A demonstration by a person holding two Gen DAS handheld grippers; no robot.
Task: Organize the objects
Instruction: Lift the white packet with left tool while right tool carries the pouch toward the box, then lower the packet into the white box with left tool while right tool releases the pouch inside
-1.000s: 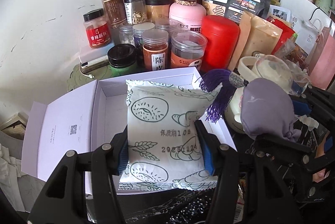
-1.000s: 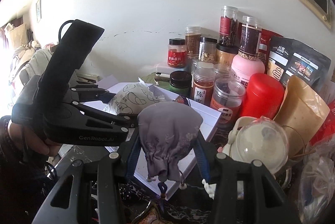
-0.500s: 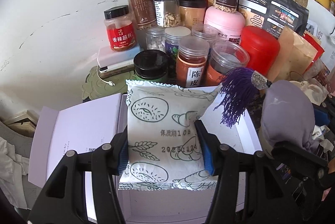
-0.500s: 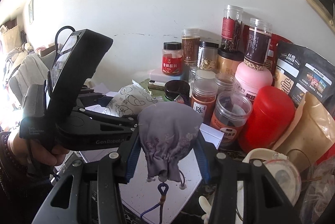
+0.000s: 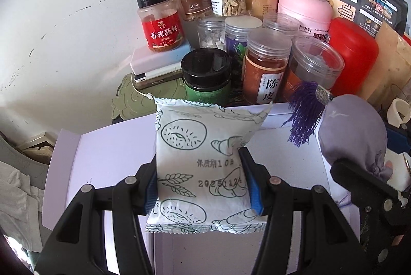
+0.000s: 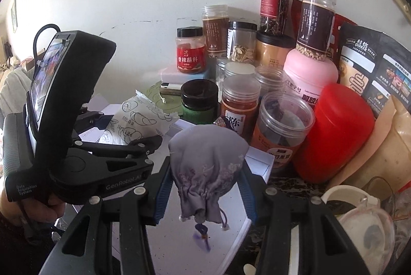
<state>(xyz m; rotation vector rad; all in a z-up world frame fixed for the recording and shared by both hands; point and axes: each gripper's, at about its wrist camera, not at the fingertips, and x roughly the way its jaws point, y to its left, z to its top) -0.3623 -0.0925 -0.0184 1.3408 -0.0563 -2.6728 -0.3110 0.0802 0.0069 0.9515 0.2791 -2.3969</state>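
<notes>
Between the left gripper's (image 5: pixel 203 180) blue pads sits a white packet (image 5: pixel 203 146), clamped at both side edges, held upright over the open white box (image 5: pixel 108 154). Gripper tilts steeply down toward the box. Right gripper (image 6: pixel 205 190) pinches a grey pouch (image 6: pixel 205 159) at its gathered neck, jaws partway closed on it, also angled down; the pouch's bulb sticks up and its cord hangs below over the box. Purple tassel (image 5: pixel 305 110) juts from the pouch in the left view. Person's hand (image 6: pixel 38 208) grips the left gripper's handle at lower left of the right view. Both held items hang side by side, near but apart, above the box.

Counts: one packet, one pouch, one box with lid flap open at left. Behind the box, roughly a dozen jars (image 5: pixel 264 64) crowd against the wall (image 5: pixel 77 5), plus one red canister (image 5: pixel 352 54), one pink tub (image 5: pixel 305 10), one black bag (image 5: pixel 364 2), one kraft bag (image 6: pixel 385 146).
</notes>
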